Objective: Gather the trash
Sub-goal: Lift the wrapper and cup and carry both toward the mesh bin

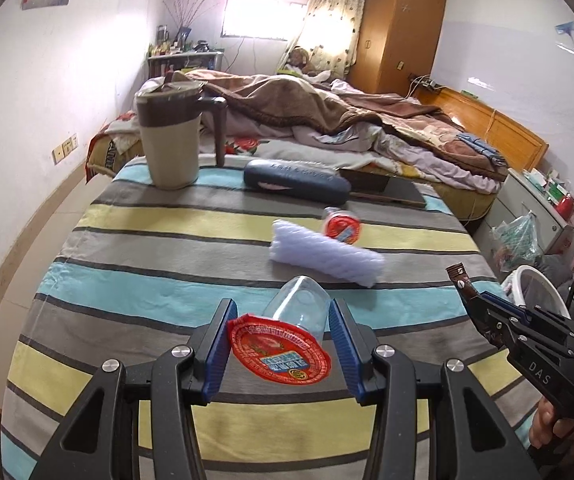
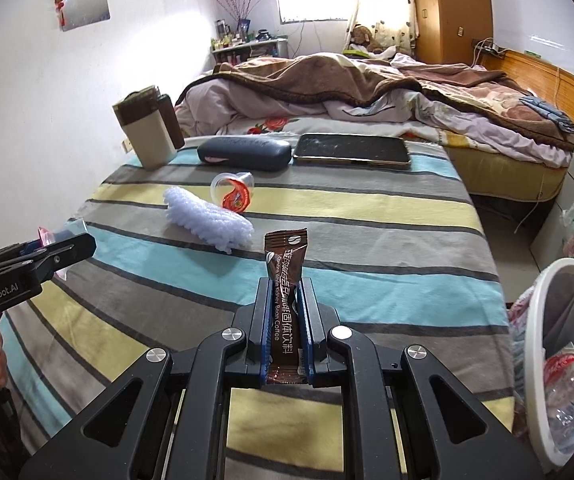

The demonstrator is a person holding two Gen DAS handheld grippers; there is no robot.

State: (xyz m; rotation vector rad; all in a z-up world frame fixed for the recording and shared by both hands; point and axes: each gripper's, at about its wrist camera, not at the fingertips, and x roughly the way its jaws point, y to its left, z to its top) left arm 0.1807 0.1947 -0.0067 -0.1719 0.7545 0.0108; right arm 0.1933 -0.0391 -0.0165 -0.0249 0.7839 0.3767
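Observation:
My left gripper [image 1: 281,312] is shut on a clear plastic jelly cup [image 1: 299,312] with a peeled red lid [image 1: 279,354], held above the striped table [image 1: 167,264]. My right gripper [image 2: 285,288] is shut on a brown coffee sachet [image 2: 285,264] that stands upright between the pads; its tip also shows in the left wrist view [image 1: 458,276]. A second jelly cup with a red lid [image 1: 341,226] [image 2: 233,192] lies on its side mid-table, touching a white foam fruit net [image 1: 327,254] [image 2: 207,220].
A beige jug [image 1: 171,136] [image 2: 147,132], a dark glasses case [image 1: 297,180] [image 2: 245,152] and a phone [image 2: 353,150] lie along the table's far edge. A white bin [image 2: 559,356] with bottles stands on the floor at the right. A bed [image 2: 367,92] is beyond.

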